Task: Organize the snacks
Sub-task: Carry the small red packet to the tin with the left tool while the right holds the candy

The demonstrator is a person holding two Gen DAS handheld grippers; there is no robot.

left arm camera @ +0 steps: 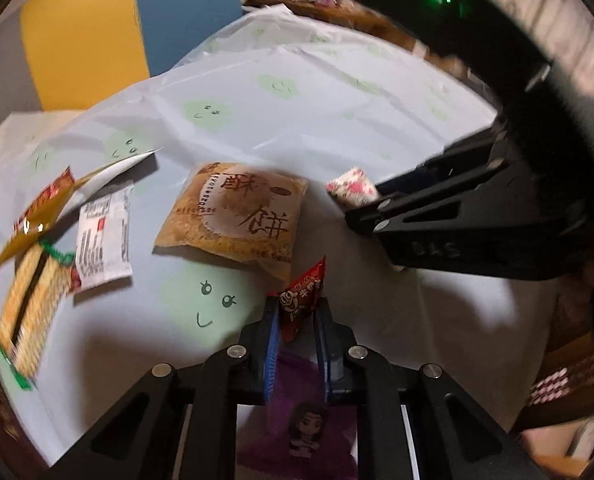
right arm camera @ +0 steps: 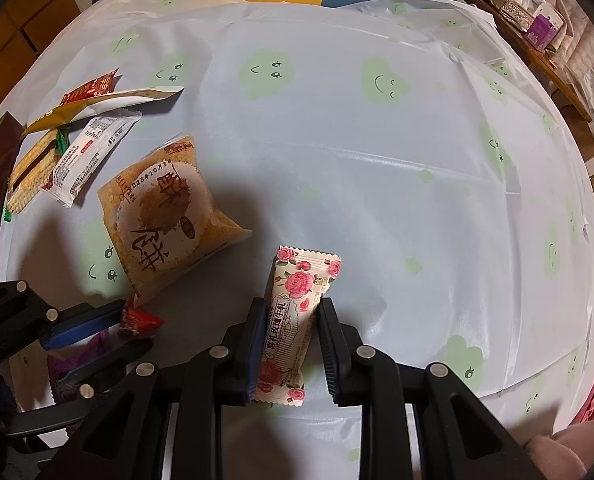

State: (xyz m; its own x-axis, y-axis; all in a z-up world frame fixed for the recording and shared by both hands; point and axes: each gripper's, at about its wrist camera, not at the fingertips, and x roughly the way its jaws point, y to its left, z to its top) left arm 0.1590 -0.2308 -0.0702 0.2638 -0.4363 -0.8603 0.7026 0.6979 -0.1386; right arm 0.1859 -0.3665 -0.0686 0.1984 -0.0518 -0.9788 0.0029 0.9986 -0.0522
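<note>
The red packet [left arm camera: 301, 300], small, light and crinkly, is pinched at its lower end by the left hand-held gripper [left arm camera: 297, 344] just above the desk [left arm camera: 337, 120] near the pastry bag [left arm camera: 233, 216], while the right hand-held gripper [right arm camera: 291, 344] clamps the slippery rose-print bar [right arm camera: 293, 320] mid-length, best gripped there

The table [right arm camera: 377, 168] is covered with a pale blue cloth printed with green smiling cloud figures. A brown round-pastry packet [right arm camera: 165, 216] lies flat on it near the middle. A cluster lies to the left: a white wrapper [right arm camera: 91, 156], a yellow cracker pack [right arm camera: 29, 176], a gold-and-white sachet [right arm camera: 109, 102] and a red sachet [right arm camera: 91, 88]. A purple packet [left arm camera: 301, 428] lies at the near edge.
</note>
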